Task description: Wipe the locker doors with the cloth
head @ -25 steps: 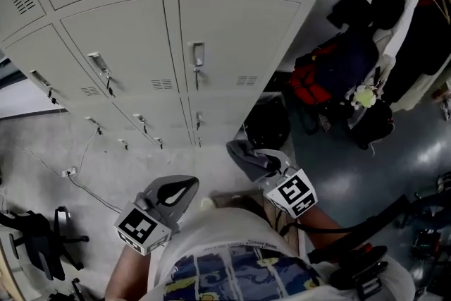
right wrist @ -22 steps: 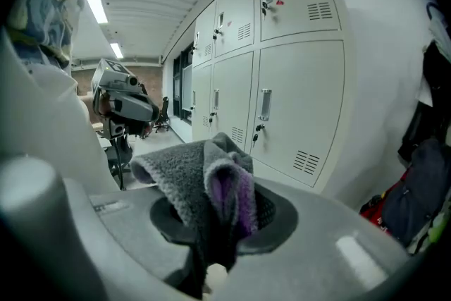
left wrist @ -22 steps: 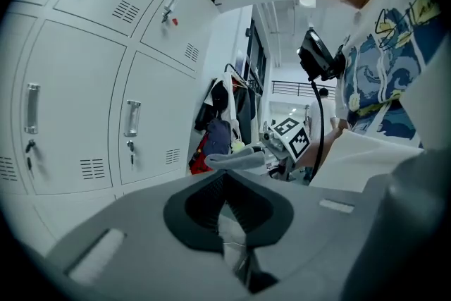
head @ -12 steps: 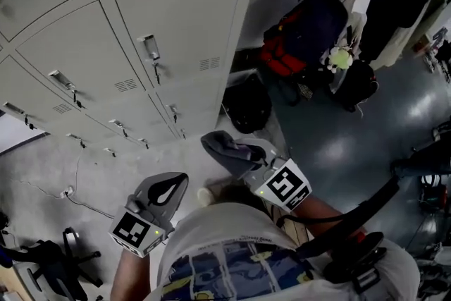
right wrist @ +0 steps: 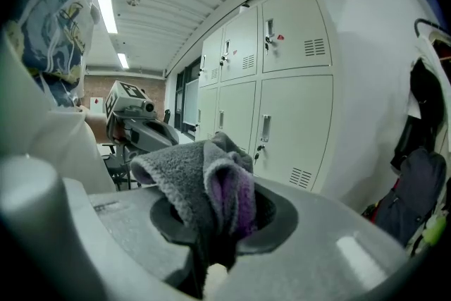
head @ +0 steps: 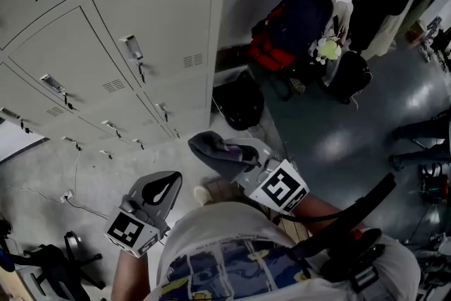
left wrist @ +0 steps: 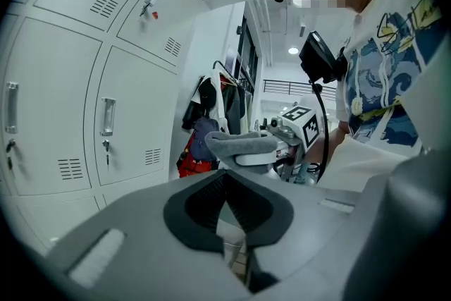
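— On our left the locker doors [head: 155, 39] stand in grey rows, each with a handle and a patch of vent slits. Can we read any writing on them?
— We can't. We see small red tags by the upper handles in the right gripper view, too small to read. The only clear print is the black-and-white square pattern on each marker cube [head: 132, 232], and it has no letters.
— Next, the left gripper [head: 165, 185]?
— Its own view shows the dark pads pressed together along one seam, with nothing between them.
— Where do we see the cloth [head: 215, 151]?
— It is just right of that, clamped in the right gripper [head: 243, 158]. In that gripper's view we see the grey cloth [right wrist: 204, 187], purple in its inner fold, pinched between the jaws and bunched up over their tips. It hangs in front of us, apart from the doors.
— And furthest right?
— We see a black bag [head: 239, 102] at the lockers' end, a red bag [head: 278, 56], hanging clothes and glossy floor [head: 331, 137].
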Tool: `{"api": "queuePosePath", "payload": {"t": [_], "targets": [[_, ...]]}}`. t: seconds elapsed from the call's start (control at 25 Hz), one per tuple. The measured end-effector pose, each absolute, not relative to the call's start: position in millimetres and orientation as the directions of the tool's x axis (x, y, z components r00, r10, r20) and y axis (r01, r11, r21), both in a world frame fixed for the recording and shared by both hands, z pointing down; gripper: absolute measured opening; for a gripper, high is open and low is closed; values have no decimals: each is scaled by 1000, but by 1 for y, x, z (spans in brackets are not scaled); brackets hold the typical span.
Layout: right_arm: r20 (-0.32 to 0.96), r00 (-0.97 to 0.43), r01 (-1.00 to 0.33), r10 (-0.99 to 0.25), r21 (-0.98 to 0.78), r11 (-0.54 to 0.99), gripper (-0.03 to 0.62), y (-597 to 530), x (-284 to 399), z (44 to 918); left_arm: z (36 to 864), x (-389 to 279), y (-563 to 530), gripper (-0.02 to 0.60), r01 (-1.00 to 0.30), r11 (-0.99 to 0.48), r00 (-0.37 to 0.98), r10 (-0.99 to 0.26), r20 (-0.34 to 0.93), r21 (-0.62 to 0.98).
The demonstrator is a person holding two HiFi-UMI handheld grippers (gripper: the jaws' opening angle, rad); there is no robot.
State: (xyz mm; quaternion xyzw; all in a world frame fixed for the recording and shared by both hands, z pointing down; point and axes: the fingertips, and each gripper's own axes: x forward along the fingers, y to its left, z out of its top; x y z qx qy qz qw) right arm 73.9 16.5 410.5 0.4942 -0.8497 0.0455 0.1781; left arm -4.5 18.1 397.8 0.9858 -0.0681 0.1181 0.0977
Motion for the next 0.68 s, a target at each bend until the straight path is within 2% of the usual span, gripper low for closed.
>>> {"api": "queuePosePath", "payload": {"t": [0.68], "targets": [[347, -452, -856, -822, 91, 509, 87, 154, 97, 416, 390, 16, 146, 5, -169, -971, 957, -122, 264, 166]]}}
